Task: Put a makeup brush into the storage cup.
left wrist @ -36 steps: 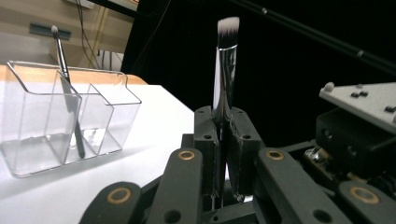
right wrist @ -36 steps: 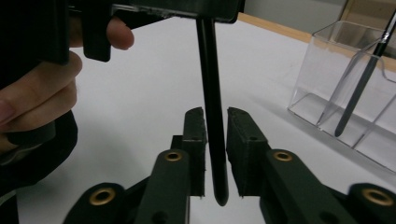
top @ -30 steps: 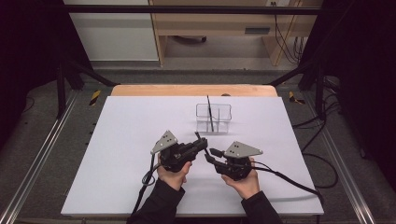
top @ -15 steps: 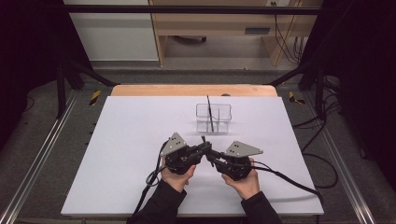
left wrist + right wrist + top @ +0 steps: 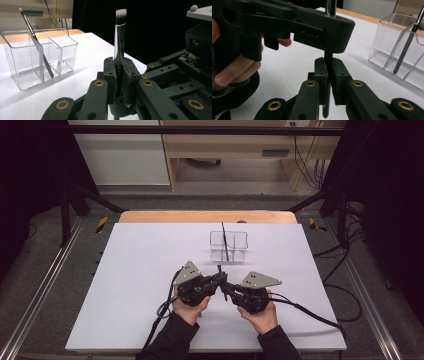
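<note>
Two brushes, one organiser: second brush mid-handover

One slim brush [image 5: 226,245] already stands leaning in the clear organiser [image 5: 228,247] at the middle of the white tabletop [image 5: 130,270]; its tip rests against the centre divider, bristles up. That part looks done.

One flat-topped makeup brush [image 5: 120,37] is in hand, near the organiser but well short of it, toward the person's edge. It stands upright, white-tipped bristles uppermost. The left tool [image 5: 119,75] is clamped on its shiny ferrule and upper handle. The right tool [image 5: 328,75], whose jaws have just been closing, now pinches the dark lower handle, directly below the left tool's grip. Both tools meet tip to tip in the high view, left tool [image 5: 216,279] and right tool [image 5: 226,287], each carried by a hand.

Remaining, by judgement: one tool must let go, the other must carry the brush across to the organiser and lower it, handle first, into a free compartment. The right-hand compartments look empty. Roughly half complete.
</note>
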